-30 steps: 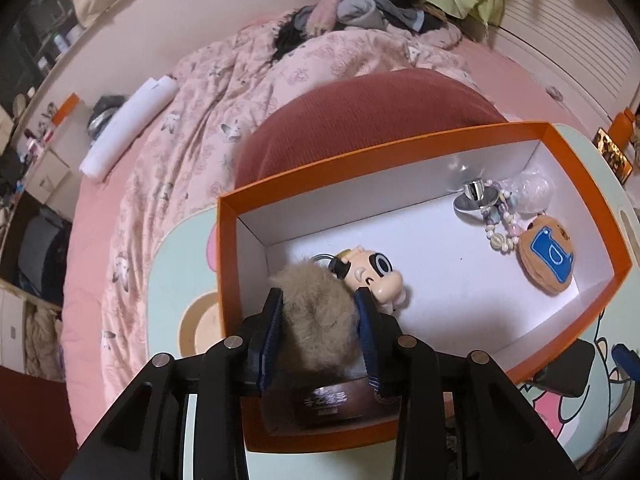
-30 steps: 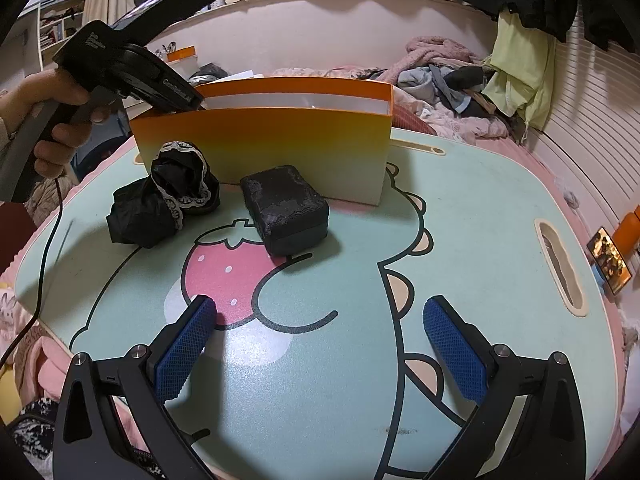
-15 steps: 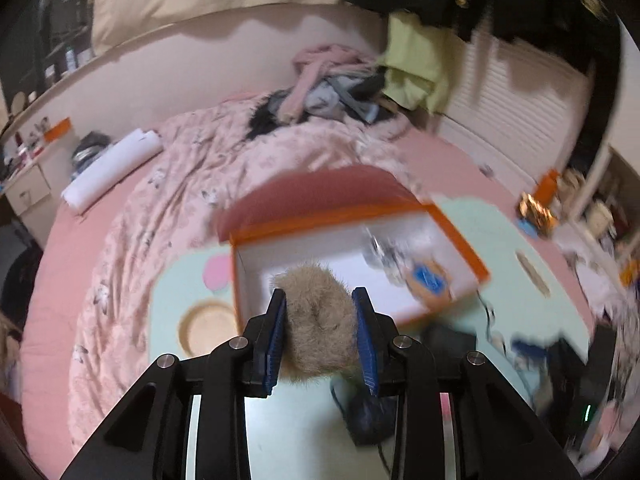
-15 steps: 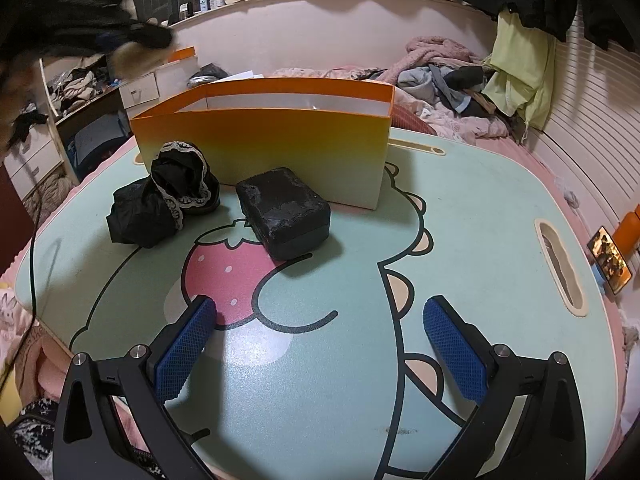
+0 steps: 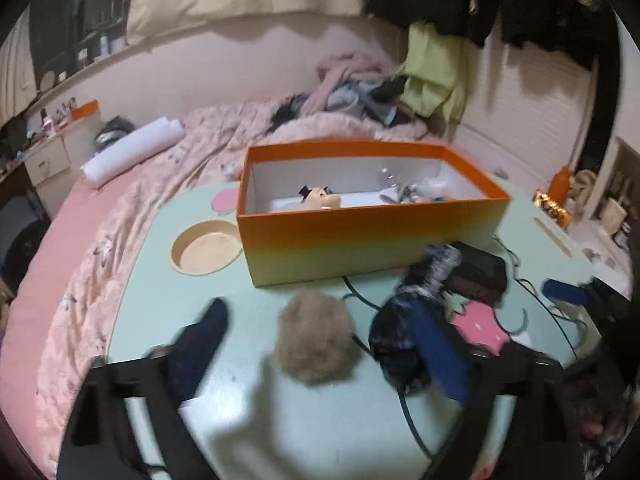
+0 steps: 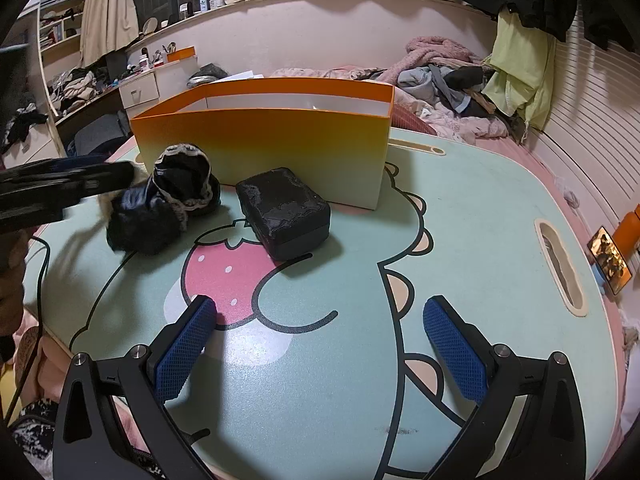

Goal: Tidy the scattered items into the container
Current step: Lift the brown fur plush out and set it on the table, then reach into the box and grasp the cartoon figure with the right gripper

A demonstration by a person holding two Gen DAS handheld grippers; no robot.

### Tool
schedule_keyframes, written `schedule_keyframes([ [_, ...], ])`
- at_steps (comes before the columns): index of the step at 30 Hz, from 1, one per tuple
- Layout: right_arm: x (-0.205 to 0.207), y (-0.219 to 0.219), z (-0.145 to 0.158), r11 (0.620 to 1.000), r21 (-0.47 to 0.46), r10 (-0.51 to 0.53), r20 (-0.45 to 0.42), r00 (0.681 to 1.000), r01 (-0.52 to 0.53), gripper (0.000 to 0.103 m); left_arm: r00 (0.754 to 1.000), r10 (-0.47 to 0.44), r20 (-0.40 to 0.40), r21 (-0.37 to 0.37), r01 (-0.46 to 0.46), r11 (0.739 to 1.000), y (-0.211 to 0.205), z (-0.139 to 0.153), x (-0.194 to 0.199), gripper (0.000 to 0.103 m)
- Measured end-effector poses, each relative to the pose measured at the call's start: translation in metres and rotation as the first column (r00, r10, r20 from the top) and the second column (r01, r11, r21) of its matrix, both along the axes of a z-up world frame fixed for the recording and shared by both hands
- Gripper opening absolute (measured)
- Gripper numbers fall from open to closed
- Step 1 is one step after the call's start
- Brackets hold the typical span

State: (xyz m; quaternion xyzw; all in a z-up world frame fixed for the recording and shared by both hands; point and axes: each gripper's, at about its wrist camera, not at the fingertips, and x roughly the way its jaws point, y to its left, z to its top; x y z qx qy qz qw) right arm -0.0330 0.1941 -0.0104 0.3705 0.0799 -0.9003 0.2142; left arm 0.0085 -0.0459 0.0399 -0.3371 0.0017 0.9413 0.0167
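My left gripper (image 5: pixel 320 344) stands wide, its jaws having just sprung apart, and the tan fur ball (image 5: pixel 316 338) sits between the blurred fingers with neither pad pressing on it. The ball is outside the orange box (image 5: pixel 372 236), over the mint-green table (image 5: pixel 240 432) a little in front of the box's near wall; whether it rests on the surface or hangs just above I cannot tell through the blur. Just right of it lies the black lace-trimmed cloth bundle (image 5: pixel 408 320), close against my right-hand finger, and beyond that the black case (image 5: pixel 476 272), near the box's front corner. A dark cable (image 5: pixel 404 404) runs across the table beside the ball. Inside the box I see a small doll head (image 5: pixel 318 196) and some trinkets (image 5: pixel 408 192) at the far end, with bare white floor between them.

My right gripper (image 6: pixel 320 344) is spread too, holding nothing, hovering over the strawberry print. Ahead of it the table is open up to the case (image 6: pixel 286 212) and bundle (image 6: pixel 168 204), both in front of the box (image 6: pixel 264 148). The table's right edge with its slot (image 6: pixel 560 268) is well clear
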Motion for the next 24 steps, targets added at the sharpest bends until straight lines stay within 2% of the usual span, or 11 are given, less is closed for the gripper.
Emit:
schedule_keyframes([
  [2, 0.0, 0.0, 0.0, 1.0, 0.0, 0.0, 0.0, 1.0, 0.0, 0.103, 1.0, 0.001, -0.019, -0.03, -0.001, 1.0, 0.003, -0.005, 0.016, 0.1],
  [5, 0.0, 0.0, 0.0, 1.0, 0.0, 0.0, -0.001, 1.0, 0.0, 0.103, 0.999, 0.049, -0.009, -0.066, -0.05, 0.997, 0.006, -0.022, 0.028, 0.1],
  [7, 0.0, 0.001, 0.0, 1.0, 0.0, 0.0, -0.001, 1.0, 0.0, 0.103, 0.995, 0.085, 0.044, -0.066, -0.082, 0.994, 0.011, -0.042, 0.024, 0.101],
  [8, 0.001, 0.001, 0.0, 1.0, 0.0, 0.0, -0.001, 1.0, 0.0, 0.103, 0.995, 0.096, 0.023, -0.029, -0.095, 0.995, 0.01, -0.046, 0.024, 0.103],
  [11, 0.003, 0.0, 0.001, 1.0, 0.003, 0.001, -0.004, 1.0, -0.001, 0.103, 0.993, 0.118, 0.011, -0.074, -0.117, 0.99, 0.017, -0.045, 0.023, 0.103],
  [15, 0.004, 0.0, 0.001, 1.0, 0.003, 0.0, -0.004, 1.0, 0.0, 0.103, 0.993, 0.115, 0.009, -0.032, -0.115, 0.993, 0.01, -0.047, 0.023, 0.103],
  [22, 0.003, 0.0, 0.0, 1.0, 0.008, -0.005, 0.002, 1.0, 0.005, 0.103, 0.994, 0.112, 0.004, -0.034, -0.112, 0.993, 0.008, -0.048, 0.025, 0.103],
  [24, 0.006, 0.001, 0.005, 0.999, 0.019, -0.04, -0.033, 0.999, 0.041, 0.102, 0.994, 0.112, 0.004, -0.033, -0.112, 0.993, 0.008, -0.049, 0.024, 0.103],
])
